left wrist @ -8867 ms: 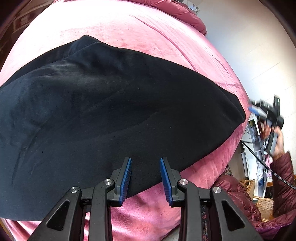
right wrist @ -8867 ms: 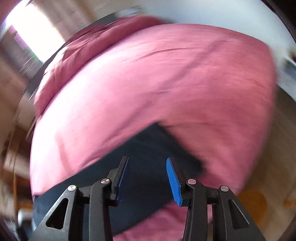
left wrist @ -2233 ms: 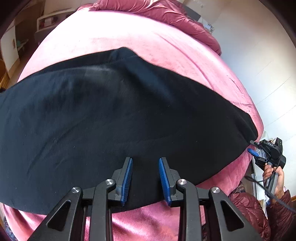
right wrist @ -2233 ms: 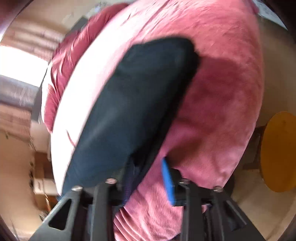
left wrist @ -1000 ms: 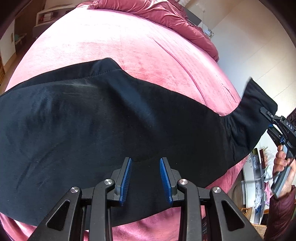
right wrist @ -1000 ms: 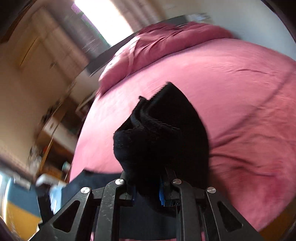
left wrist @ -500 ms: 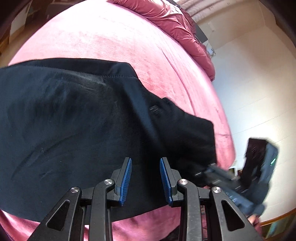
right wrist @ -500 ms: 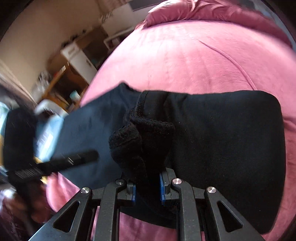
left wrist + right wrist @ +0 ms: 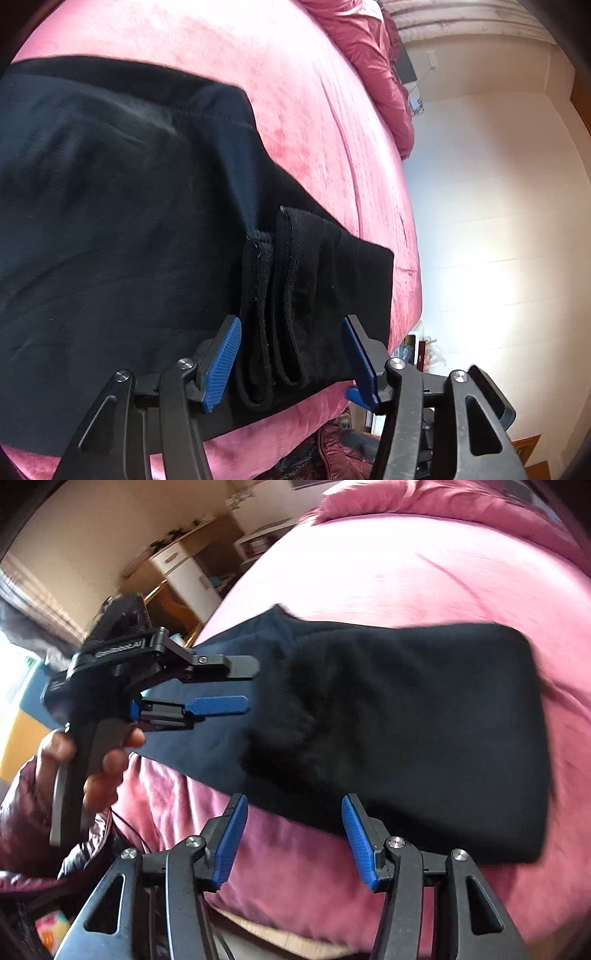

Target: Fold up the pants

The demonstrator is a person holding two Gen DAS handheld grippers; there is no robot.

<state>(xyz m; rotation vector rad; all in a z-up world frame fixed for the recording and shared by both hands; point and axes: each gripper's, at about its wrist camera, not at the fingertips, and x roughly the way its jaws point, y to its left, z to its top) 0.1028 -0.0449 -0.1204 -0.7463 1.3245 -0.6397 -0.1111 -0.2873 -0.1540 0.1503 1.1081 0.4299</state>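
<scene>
We hold both the left hand-held gripper [image 9: 291,354] and right hand-held gripper [image 9: 291,838] spread wide, empty, over black pants [image 9: 110,229] folded on the bed [image 9: 295,74], cuffs at 6 o'clock.

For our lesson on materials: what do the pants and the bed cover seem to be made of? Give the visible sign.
Pants: soft black knit, probably fleece-lined; matte, with fuzzy pile at the cuffs. Bed cover: pink plush, velvet-like; it shows a sheen and brushed streaks.

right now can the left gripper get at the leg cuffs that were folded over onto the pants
Probably yes. The left gripper is open, and the leg cuffs lie on the black pants directly ahead between its fingers, with nothing over them. The right gripper is open and off the fabric.
</scene>
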